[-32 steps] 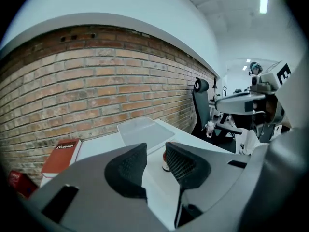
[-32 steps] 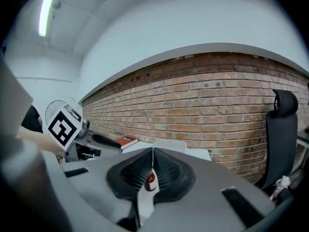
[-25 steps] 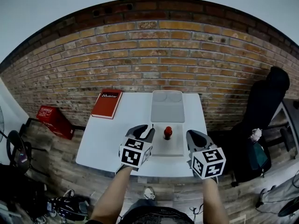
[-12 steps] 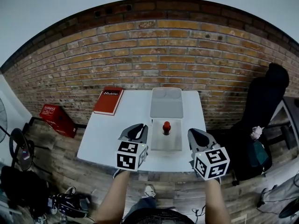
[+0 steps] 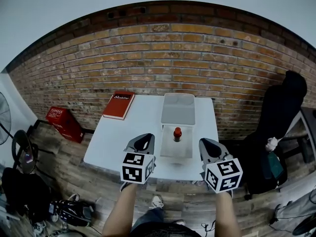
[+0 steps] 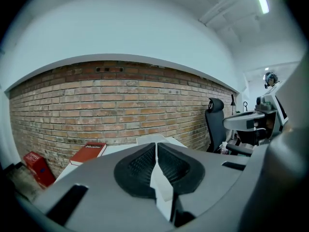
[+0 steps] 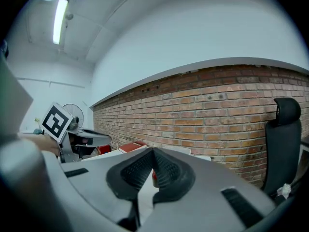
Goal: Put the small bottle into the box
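Observation:
The small bottle (image 5: 177, 133) with a red cap stands upright inside the clear box (image 5: 168, 152) on the white table (image 5: 123, 137). The box's lid (image 5: 178, 108) lies open behind it. My left gripper (image 5: 143, 141) hovers at the table's front edge, left of the box; its jaws are closing the last bit and the pads meet with nothing between them. My right gripper (image 5: 207, 144) is to the right of the box, shut and empty. In the left gripper view the left gripper (image 6: 156, 146) shows its pads together. In the right gripper view the bottle (image 7: 154, 177) peeks out behind the right gripper (image 7: 152, 151).
A red book (image 5: 119, 104) lies at the table's back left corner. On the floor stand a red crate (image 5: 64, 124) to the left and a black office chair (image 5: 276, 117) to the right. A brick wall (image 5: 163, 63) runs behind the table.
The left gripper has drawn back from the box's left side toward the table's front edge, and its jaws have closed. The bottle still stands in the box.

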The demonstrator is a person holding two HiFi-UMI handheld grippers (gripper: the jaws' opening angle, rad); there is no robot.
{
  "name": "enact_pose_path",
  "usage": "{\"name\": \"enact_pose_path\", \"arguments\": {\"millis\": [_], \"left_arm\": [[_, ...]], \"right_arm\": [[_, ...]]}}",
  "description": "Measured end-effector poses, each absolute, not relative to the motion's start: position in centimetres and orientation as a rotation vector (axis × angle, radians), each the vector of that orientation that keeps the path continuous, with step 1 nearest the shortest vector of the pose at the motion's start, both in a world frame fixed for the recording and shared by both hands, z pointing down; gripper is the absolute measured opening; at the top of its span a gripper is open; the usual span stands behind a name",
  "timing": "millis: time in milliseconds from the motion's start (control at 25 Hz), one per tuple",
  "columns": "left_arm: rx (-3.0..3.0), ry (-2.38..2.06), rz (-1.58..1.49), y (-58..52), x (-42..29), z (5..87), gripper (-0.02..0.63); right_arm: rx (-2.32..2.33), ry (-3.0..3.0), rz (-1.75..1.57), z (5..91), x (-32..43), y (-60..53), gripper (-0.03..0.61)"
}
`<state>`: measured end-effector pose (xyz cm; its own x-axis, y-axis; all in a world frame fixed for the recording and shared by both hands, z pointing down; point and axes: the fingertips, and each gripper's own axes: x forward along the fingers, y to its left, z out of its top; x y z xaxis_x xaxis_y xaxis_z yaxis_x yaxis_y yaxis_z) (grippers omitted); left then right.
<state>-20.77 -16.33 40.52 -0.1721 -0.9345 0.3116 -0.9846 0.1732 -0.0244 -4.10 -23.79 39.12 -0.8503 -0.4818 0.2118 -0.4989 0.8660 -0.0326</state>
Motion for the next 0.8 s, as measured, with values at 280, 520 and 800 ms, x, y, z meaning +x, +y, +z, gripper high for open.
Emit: {"name": "enact_pose_path", "arguments": {"millis": [280,520,800], "left_arm": [[1.873,-2.206,0.337,-16.2,-19.9,40.6,0.035],[1.886,-2.189,0.358,-16.2,-19.2,41.0,0.034],[1.895,-2.17,0.37,-16.5,-18.8,41.3,0.034]], "right_arm": [[0.745,-2.85,0.118,38.8,-3.8,-23.5,0.02],[0.749,-2.86,0.114,38.4,-3.6,-23.5,0.02],[0.755,-2.862,0.121,38.4,-3.4,-23.6,0.02]]}}
